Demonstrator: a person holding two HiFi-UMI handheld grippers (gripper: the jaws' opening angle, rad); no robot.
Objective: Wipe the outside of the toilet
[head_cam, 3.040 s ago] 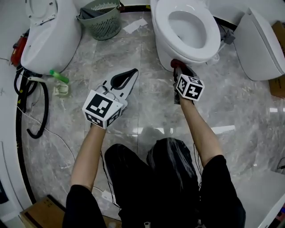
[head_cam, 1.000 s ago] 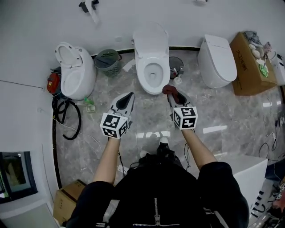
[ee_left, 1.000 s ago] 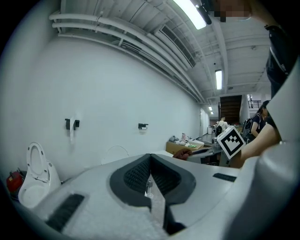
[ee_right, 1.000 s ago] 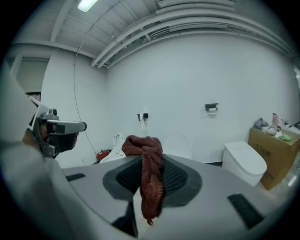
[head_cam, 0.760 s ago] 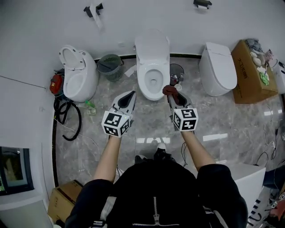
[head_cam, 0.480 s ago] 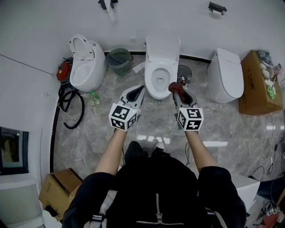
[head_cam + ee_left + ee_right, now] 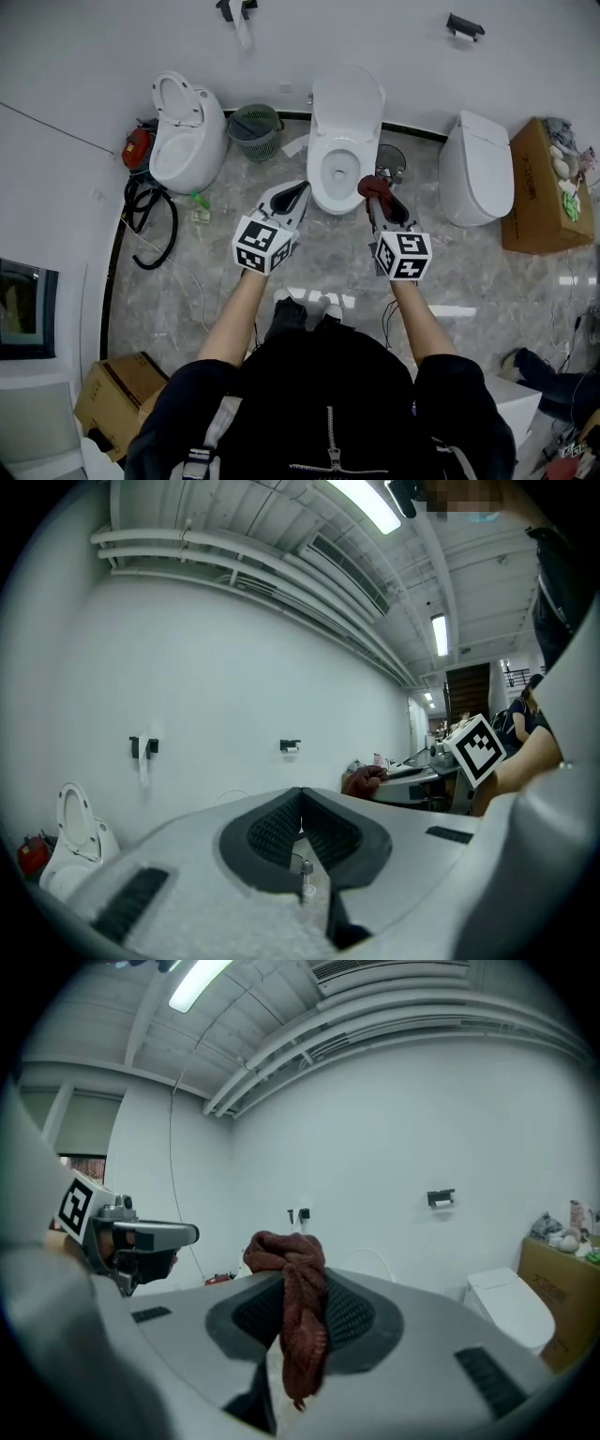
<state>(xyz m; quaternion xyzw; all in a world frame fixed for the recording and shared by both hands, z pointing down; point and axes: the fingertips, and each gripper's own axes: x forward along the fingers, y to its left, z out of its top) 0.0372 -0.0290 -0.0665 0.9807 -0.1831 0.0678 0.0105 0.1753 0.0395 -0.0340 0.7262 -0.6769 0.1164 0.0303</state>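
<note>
Grey marble floor lies under the standing person. Nearest, the left claw point(image 7: 293, 192) is closed on nothing, its pads together. The right claw point(image 7: 377, 195) is clamped on a dark red cloth point(image 7: 373, 185), with a fold hanging between its pads. Three seconds back the head was low and the cloth sat at the bowl's front base; now the view has pulled well up and the cloth is off the white toilet point(image 7: 347, 103), near its right front rim. I judge that stroke over, with the flanks likely still to wipe. Beyond, a green basket point(image 7: 256, 131) at its left and a small round bin point(image 7: 389, 161) just beside its right crowd those flanks. A black hose point(image 7: 150, 230), an open-lidded toilet point(image 7: 183, 131) and a closed toilet point(image 7: 475, 169) stand well apart.
</note>
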